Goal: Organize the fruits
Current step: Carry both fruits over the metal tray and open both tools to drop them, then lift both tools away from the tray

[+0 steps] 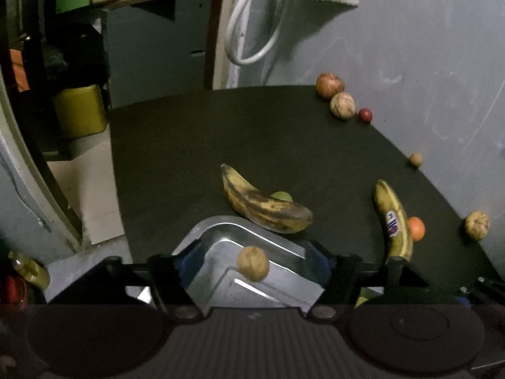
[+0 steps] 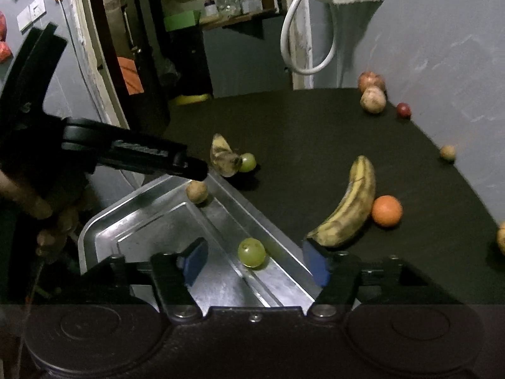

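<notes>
The right gripper (image 2: 255, 262) stands wide over a glossy round grape (image 2: 251, 252) lying free in the shiny metal tray (image 2: 151, 218). The left gripper (image 1: 252, 263), also wide, frames a rough tan walnut (image 1: 252, 263) there. On the dark bench (image 2: 315, 132), a curved speckled banana (image 2: 348, 203) points away toward the wall.

The table (image 2: 315, 126) filling the middle of the right wrist view is matt black, and the tray (image 2: 151, 218) at lower centre is bright silver, holding a tan-brown walnut (image 2: 196, 191) and a pale green grape (image 2: 251, 252). Right of centre, a yellow banana (image 2: 350, 205) mottled with brown lies against a plain orange fruit (image 2: 387, 211), while a small dark red fruit (image 2: 403, 110) sits at upper right. In the left wrist view, the banana at right (image 1: 393, 218) carries a white, blue and red sticker, and the central banana (image 1: 262, 205) is yellow, heavily streaked with dark brown.
</notes>
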`<state>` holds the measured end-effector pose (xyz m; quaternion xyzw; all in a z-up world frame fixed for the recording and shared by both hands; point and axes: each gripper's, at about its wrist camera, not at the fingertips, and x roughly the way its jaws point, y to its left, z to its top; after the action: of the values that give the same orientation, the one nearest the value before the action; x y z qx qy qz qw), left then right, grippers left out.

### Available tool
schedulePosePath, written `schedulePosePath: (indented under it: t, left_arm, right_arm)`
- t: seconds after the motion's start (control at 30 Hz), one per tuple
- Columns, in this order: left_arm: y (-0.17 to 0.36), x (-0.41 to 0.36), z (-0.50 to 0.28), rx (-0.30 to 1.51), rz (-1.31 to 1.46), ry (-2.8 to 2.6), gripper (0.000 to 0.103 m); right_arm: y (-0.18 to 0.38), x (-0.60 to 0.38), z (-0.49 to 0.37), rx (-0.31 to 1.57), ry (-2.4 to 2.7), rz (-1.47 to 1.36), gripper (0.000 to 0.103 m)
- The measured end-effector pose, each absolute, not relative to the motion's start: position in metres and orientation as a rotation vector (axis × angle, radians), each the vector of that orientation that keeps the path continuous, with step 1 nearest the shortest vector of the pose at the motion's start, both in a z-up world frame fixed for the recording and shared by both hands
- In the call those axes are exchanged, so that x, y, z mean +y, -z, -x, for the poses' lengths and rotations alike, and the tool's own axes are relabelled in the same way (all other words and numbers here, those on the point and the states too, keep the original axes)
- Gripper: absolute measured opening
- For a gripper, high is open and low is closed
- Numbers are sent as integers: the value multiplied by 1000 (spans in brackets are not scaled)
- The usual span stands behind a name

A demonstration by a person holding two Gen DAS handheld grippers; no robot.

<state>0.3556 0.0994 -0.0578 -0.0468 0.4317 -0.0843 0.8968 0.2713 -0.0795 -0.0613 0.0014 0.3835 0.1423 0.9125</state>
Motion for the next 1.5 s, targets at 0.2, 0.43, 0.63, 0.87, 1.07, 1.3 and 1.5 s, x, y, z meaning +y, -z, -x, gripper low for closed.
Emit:
schedulePosePath:
  t: [0.2, 0.43, 0.63, 0.87, 1.07, 1.3, 1.5]
  left_arm:
    - [39, 99, -324, 859, 104, 145, 93]
    - [19, 91, -275, 820, 120, 79, 102]
    - [7, 73, -224, 815, 126, 8, 102]
    - [4, 38, -170, 843, 113, -15, 102]
    - [11, 10, -136, 899, 105, -15, 102]
    - [19, -16, -108, 953, 93, -35, 102]
    - [19, -30, -98, 979, 54, -44, 102]
  right_arm:
    - [42, -95, -247, 745, -256, -11, 88]
    - [20, -124, -221, 693, -277, -5, 100]
    - [13, -155, -194, 686, -319, 7, 102]
    - [14, -190, -168, 700, -373, 16, 102]
    - [19, -216, -153, 729, -385, 28, 102]
    - [29, -237, -138, 779, -374, 41, 102]
    - [34, -246, -133, 825, -317, 56, 102]
